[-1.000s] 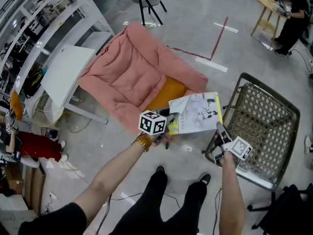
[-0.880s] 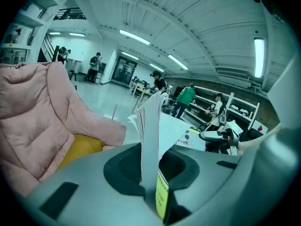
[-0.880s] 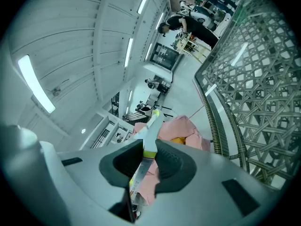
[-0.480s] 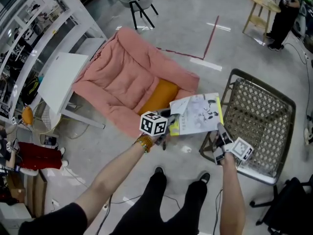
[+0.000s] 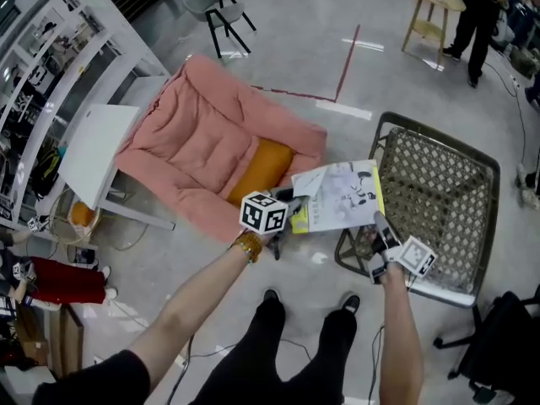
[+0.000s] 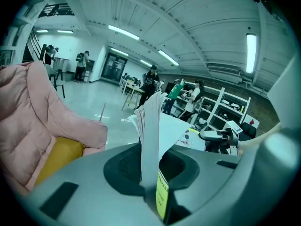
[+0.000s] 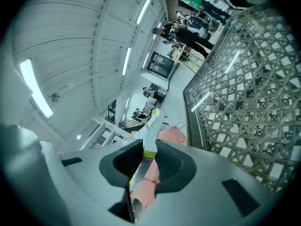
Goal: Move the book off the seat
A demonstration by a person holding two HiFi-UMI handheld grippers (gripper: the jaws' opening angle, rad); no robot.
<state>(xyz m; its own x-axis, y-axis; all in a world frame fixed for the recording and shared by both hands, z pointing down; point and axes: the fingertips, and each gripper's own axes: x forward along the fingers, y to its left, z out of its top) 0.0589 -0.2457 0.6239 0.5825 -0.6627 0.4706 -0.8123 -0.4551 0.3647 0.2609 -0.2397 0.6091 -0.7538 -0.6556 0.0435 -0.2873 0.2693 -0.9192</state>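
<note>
Since the earlier frame, one book [image 5: 337, 194] has been carried further from the one pink seat [image 5: 202, 142] toward the one wicker chair [image 5: 434, 188]. It is held in the air between them, its opposite edges clamped in the jaws of the left gripper [image 5: 289, 215] and the right gripper [image 5: 378, 226].

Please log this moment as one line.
white yellow-edged paper book: airborne, beside pink padded seat | left hand-held gripper: shut on it | right hand-held gripper: shut on it

Bright strip lights [image 6: 126, 32] overhead; fisheye edges warped (foreground seemingly soft).
</note>
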